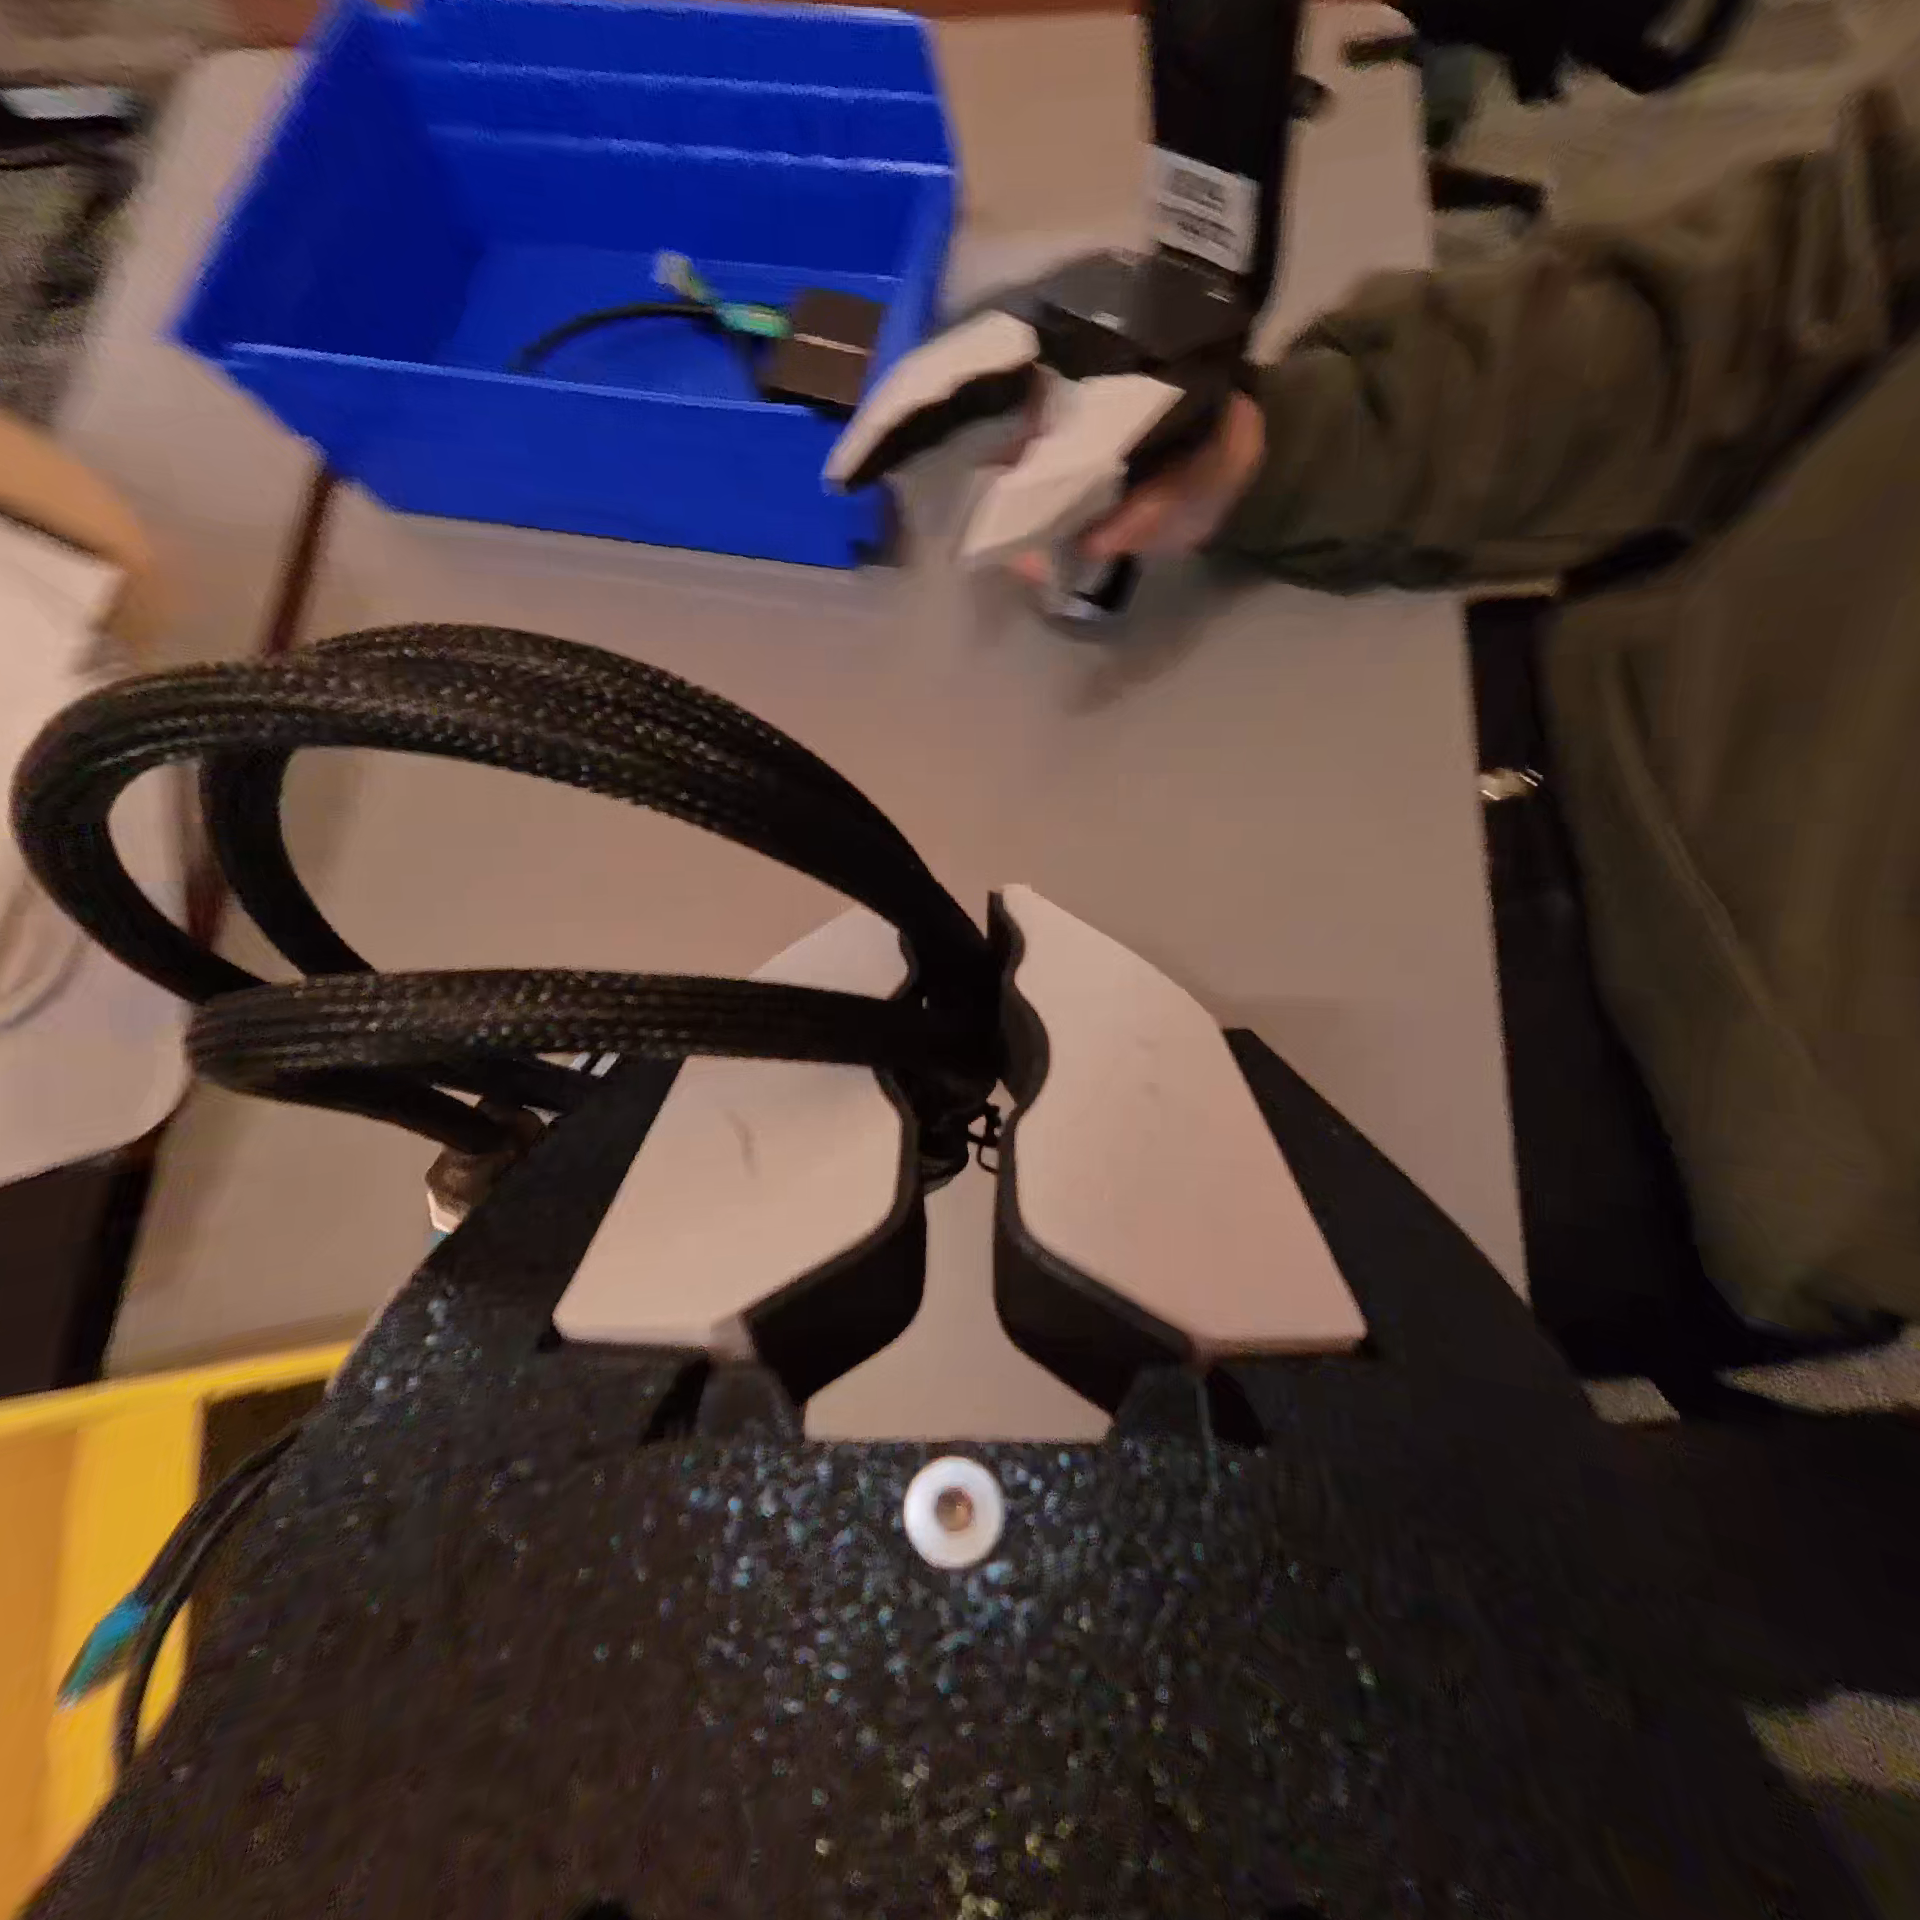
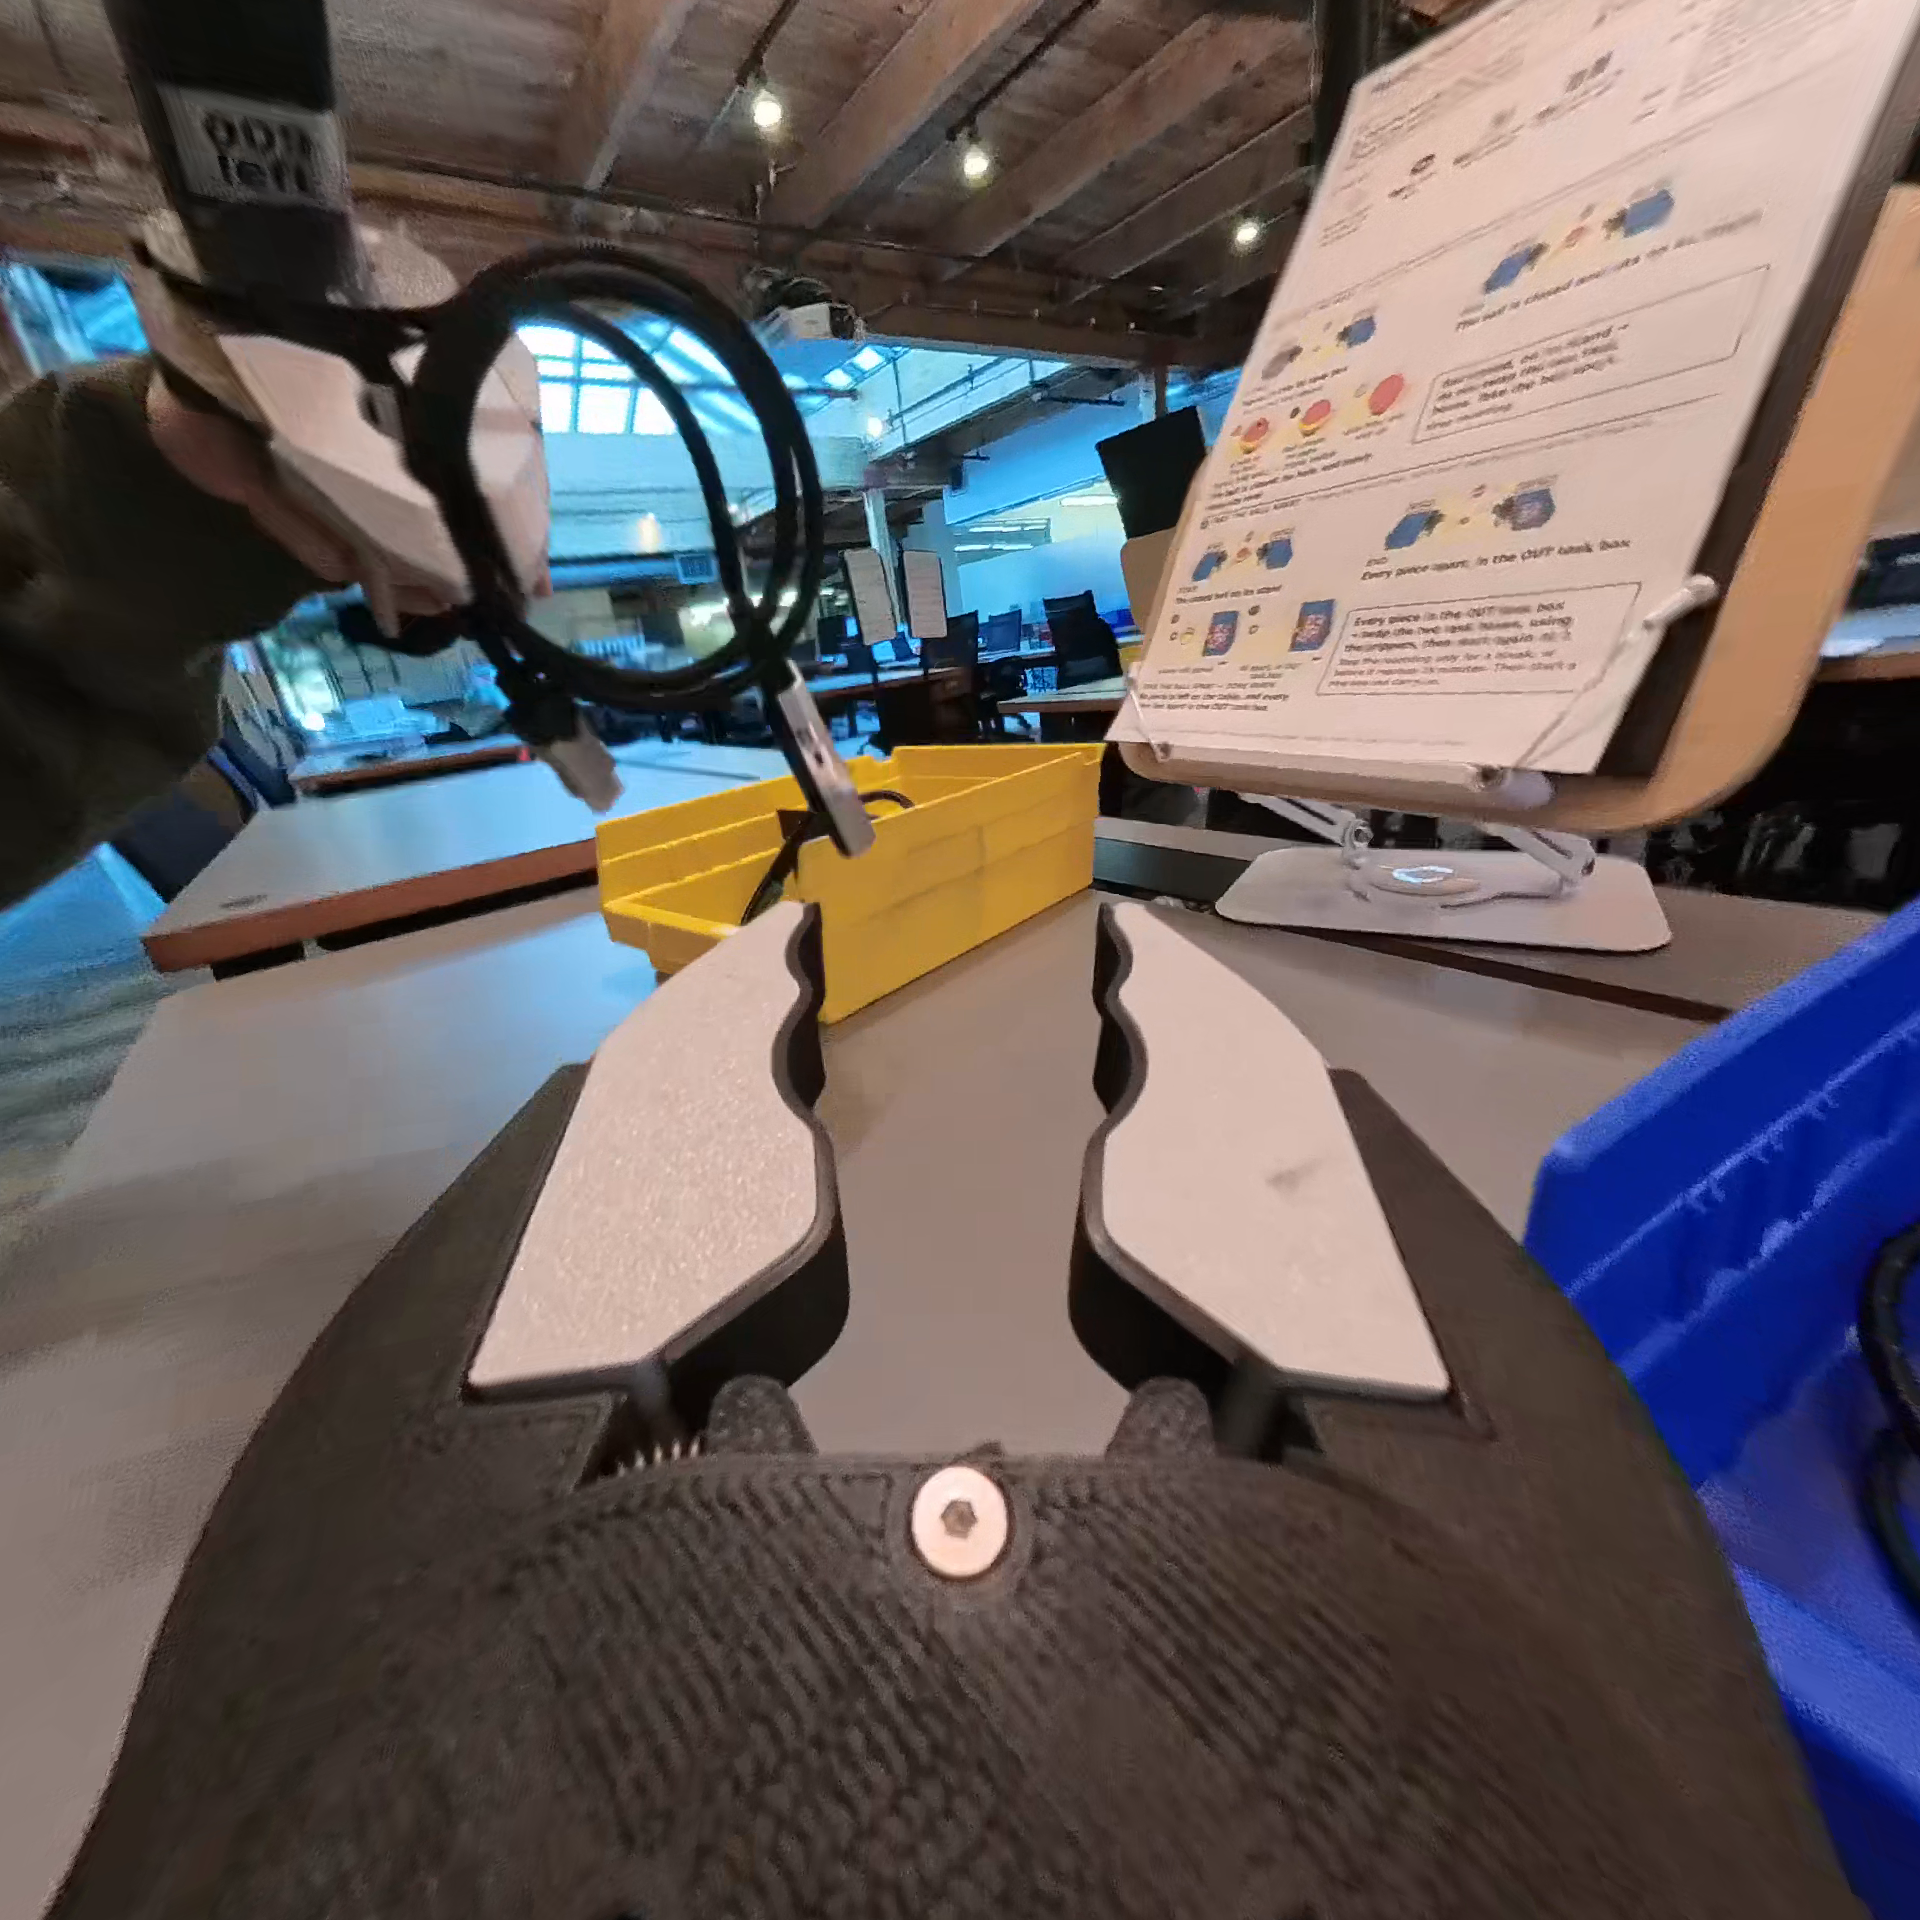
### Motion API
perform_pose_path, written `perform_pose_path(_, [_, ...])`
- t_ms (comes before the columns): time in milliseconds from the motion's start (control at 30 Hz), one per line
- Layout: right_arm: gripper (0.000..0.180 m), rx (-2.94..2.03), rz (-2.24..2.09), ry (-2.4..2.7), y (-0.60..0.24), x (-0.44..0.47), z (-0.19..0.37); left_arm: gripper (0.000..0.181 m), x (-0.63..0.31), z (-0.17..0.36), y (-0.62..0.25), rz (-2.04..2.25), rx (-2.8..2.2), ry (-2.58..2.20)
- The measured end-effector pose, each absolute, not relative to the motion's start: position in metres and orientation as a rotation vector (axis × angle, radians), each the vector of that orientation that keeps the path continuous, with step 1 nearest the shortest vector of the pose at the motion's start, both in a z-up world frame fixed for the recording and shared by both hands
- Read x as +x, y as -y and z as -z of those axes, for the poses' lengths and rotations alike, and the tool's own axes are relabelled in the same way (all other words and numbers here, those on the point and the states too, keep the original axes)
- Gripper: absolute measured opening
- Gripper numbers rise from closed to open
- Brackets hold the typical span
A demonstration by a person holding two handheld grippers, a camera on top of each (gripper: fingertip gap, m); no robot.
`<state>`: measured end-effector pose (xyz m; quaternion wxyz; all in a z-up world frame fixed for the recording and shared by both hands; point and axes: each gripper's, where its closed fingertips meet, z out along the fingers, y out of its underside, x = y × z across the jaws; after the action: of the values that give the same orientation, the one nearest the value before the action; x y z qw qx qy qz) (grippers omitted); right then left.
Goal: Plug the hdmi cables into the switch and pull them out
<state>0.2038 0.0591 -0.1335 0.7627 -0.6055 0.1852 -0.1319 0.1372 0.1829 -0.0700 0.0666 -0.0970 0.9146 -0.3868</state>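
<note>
My left gripper [image 1: 992, 961] is shut on a coiled black braided HDMI cable [image 1: 499, 707] and holds it above the table. In the right wrist view the same coil [image 2: 623, 488] hangs from the left gripper [image 2: 457, 488], with its two plugs [image 2: 826, 769] dangling over the yellow bin [image 2: 935, 873]. My right gripper [image 2: 956, 987] is open and empty, low over the table. It also shows in the left wrist view [image 1: 997, 436] next to the blue bin [image 1: 582, 447]. A small black box with a cable, the switch [image 1: 826, 348], lies in the blue bin.
A yellow bin [image 1: 94, 1538] with a thin black cable sits at the lower left of the left wrist view. A blue bin wall [image 2: 1745, 1195] is close on the right. An instruction sheet on a stand [image 2: 1455, 416] is behind the table. The grey tabletop [image 1: 1143, 779] lies between the bins.
</note>
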Motion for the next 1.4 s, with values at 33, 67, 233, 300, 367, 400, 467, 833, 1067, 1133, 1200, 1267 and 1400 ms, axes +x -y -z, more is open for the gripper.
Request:
perform_pose_path(33, [0.052, -1.343, 0.304, -0.368, -0.063, 0.199, 0.133, 0.008, 0.125, 0.077, -0.174, 1.159, -0.222, -2.799])
perform_pose_path(67, [0.056, -1.375, 0.315, -0.333, -0.068, 0.195, 0.135, 0.008, 0.114, 0.084, -0.166, 1.15, -0.156, -2.835])
perform_pose_path(233, [0.075, -1.454, 0.268, -0.229, -0.094, 0.171, 0.146, 0.007, 0.072, 0.106, -0.133, 1.149, 0.087, -2.964])
perform_pose_path(300, [0.078, -1.476, 0.303, -0.201, -0.102, 0.166, 0.151, 0.007, 0.056, 0.111, -0.122, 1.149, 0.177, -3.017])
perform_pose_path(367, [0.082, -1.502, 0.298, -0.166, -0.111, 0.157, 0.155, 0.007, 0.043, 0.116, -0.111, 1.141, 0.255, -3.042])
perform_pose_path(400, [0.083, -1.491, 0.303, -0.156, -0.114, 0.154, 0.154, 0.008, 0.038, 0.118, -0.106, 1.142, 0.287, -3.046])
perform_pose_path(467, [0.072, -1.483, 0.299, -0.097, -0.119, 0.142, 0.152, 0.008, 0.031, 0.122, -0.099, 1.12, 0.341, -3.038])
perform_pose_path(833, [0.061, -1.316, 0.135, -0.083, -0.106, 0.13, 0.119, 0.007, 0.029, 0.127, -0.101, 0.949, 0.368, -2.951])
perform_pose_path(1067, [0.014, -1.432, 0.314, -0.032, -0.12, 0.125, 0.129, 0.008, 0.018, 0.145, -0.086, 0.904, 0.433, -3.006])
perform_pose_path(1133, [0.011, -1.419, 0.385, -0.053, -0.113, 0.134, 0.128, 0.01, 0.028, 0.152, -0.09, 0.825, 0.358, -2.985])
perform_pose_path(1200, [0.009, -1.438, 0.388, 0.006, -0.108, 0.134, 0.129, 0.013, 0.031, 0.152, -0.088, 0.858, 0.278, -2.961])
perform_pose_path(1267, [0.009, -1.403, 0.417, 0.05, -0.1, 0.134, 0.121, 0.016, 0.033, 0.149, -0.087, 0.931, 0.185, -2.931])
perform_pose_path(1400, [0.008, -1.384, 0.511, 0.184, -0.088, 0.129, 0.112, 0.056, 0.019, 0.149, -0.099, 1.056, 0.075, -2.998])
